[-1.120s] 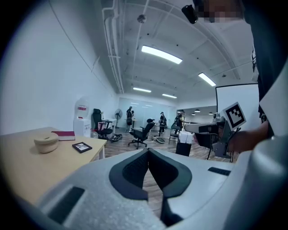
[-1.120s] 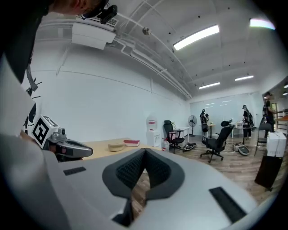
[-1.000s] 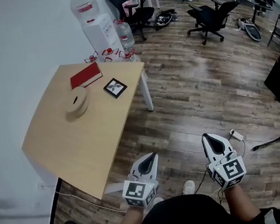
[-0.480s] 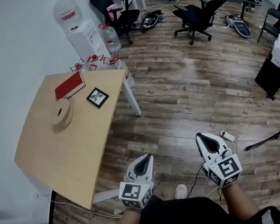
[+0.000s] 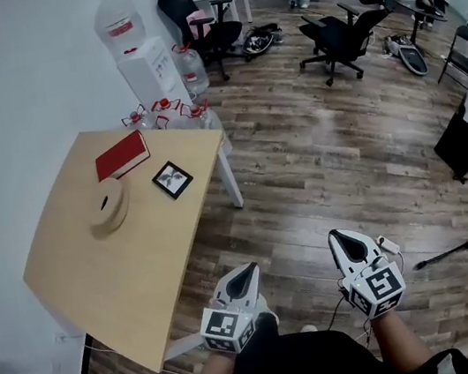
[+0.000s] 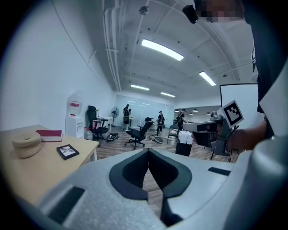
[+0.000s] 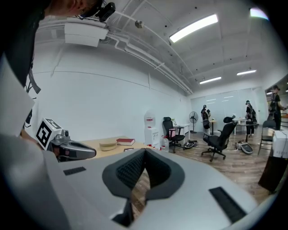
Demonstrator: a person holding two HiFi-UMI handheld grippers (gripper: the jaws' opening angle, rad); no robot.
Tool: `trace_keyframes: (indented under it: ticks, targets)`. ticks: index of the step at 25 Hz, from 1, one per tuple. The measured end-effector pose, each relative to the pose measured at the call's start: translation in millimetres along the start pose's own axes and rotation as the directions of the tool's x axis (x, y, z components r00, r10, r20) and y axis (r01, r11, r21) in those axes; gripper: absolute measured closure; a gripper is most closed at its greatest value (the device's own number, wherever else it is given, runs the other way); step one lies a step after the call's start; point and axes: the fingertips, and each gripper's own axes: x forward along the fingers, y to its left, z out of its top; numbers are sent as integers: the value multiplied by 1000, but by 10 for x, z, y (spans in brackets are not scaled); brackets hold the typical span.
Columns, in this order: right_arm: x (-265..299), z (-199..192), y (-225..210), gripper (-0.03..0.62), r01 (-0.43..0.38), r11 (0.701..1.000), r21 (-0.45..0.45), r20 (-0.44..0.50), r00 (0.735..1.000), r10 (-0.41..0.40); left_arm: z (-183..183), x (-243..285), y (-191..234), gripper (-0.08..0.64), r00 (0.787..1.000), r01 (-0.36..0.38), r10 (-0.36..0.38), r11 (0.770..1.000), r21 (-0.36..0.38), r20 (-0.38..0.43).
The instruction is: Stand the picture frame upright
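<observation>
Frame (image 5: 173, 180) lies flat and face up near the bench's far right edge, well apart from both claws, so the task has not begun. Nearest, the left claw (image 5: 247, 273) and right claw (image 5: 343, 238) hang low by the person's body over the floor, each clenched on nothing. Beyond them the bench (image 5: 122, 264) carries a tape roll (image 5: 108, 205) left of the frame and a red book (image 5: 122, 155) behind it. Against the earlier frames only the view has swung. Frame, roll and book keep their places, so I judge the approach, grasp and tilt-up all remain.
</observation>
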Motion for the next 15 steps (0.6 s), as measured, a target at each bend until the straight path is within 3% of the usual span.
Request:
trace_keyframes:
  ticks: [7, 15]
  targets:
    - [1039, 344, 233, 583, -34, 999, -40, 1, 999, 34, 333, 211, 1017, 565, 1000, -13, 12, 1000, 11, 19]
    - [2127, 554, 785, 583, -125, 987, -105, -21, 992, 123, 439, 145, 2021, 565, 997, -55, 56, 998, -18, 46]
